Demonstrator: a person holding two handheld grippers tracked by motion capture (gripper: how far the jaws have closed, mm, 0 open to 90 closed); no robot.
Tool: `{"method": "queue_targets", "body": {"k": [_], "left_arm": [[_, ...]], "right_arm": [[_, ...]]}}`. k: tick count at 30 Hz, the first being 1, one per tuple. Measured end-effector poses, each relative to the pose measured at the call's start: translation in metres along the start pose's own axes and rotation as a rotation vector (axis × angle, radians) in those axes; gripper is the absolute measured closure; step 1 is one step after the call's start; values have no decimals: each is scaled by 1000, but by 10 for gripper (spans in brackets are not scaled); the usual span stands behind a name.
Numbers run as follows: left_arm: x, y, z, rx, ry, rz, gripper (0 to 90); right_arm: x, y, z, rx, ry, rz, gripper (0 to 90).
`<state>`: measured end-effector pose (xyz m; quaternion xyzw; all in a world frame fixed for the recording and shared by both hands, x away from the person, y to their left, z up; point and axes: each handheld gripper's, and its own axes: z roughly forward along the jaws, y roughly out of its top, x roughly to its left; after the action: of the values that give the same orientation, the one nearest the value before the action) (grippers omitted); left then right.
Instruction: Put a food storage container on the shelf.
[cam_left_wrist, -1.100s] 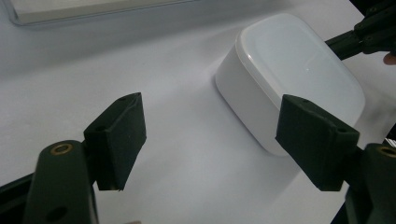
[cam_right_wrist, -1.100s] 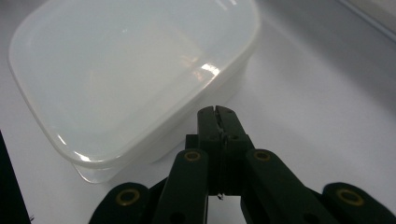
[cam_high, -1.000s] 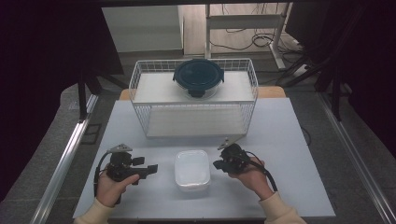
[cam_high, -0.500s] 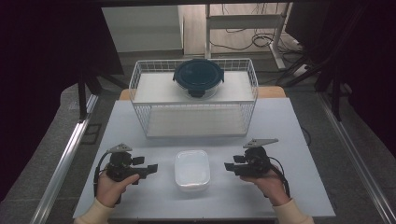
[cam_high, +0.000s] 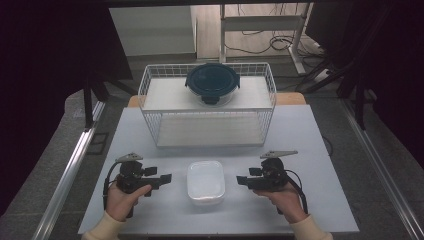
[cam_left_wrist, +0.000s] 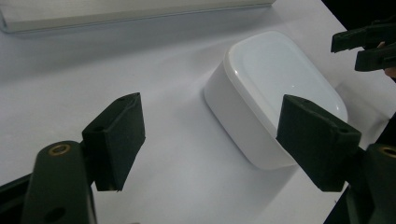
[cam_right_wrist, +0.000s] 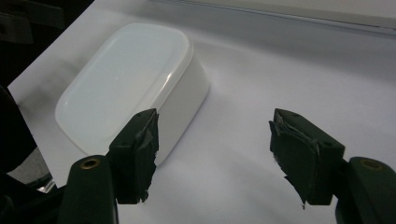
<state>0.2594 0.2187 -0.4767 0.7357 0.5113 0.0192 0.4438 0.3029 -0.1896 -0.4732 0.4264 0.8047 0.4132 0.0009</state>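
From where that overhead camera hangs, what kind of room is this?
Probably a lab or workshop set up for recording, not a kitchen: a plain white table boxed in by dark screens, cables trailing over the floor behind, and a person holding camera-fitted grippers beside a white lidded box.

The table is bright and the room around it is very dark. Light comes from above. The white box has a soft shine on its lid and a faint shadow beside it. In both gripper views the close black jaws look a bit blurry, and the pictures look slightly grainy.
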Motion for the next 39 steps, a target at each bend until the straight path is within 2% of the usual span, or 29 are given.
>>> {"method": "queue_targets", "body": {"k": [7,12,20,24,30,33,35,36,37,39], "left_arm": [[-4,3,5,12,-14,-13,228],[-6,4,6,14,-13,-13,227],[-8,9,8,9,-22,-38,226],[-10,14,14,12,-9,-50,227],[-7,18,23,21,-55,-110,234],[-7,17,26,28,-64,-113,237],[-7,15,29,28,-101,-148,243],[-7,15,29,28,-101,-148,244],[-4,12,34,37,-138,-185,246],[-5,10,39,58,-110,-169,255]], "right_arm": [[3,1,0,-16,20,34,317],[4,2,1,-12,19,34,312],[9,7,-1,-30,51,41,323],[13,12,3,-29,57,51,337],[15,19,16,-16,83,77,367],[16,20,21,-10,95,86,376],[16,20,25,-2,115,97,392],[16,20,25,-2,115,97,392],[16,20,28,9,123,95,399],[16,19,30,11,133,102,412]]}}
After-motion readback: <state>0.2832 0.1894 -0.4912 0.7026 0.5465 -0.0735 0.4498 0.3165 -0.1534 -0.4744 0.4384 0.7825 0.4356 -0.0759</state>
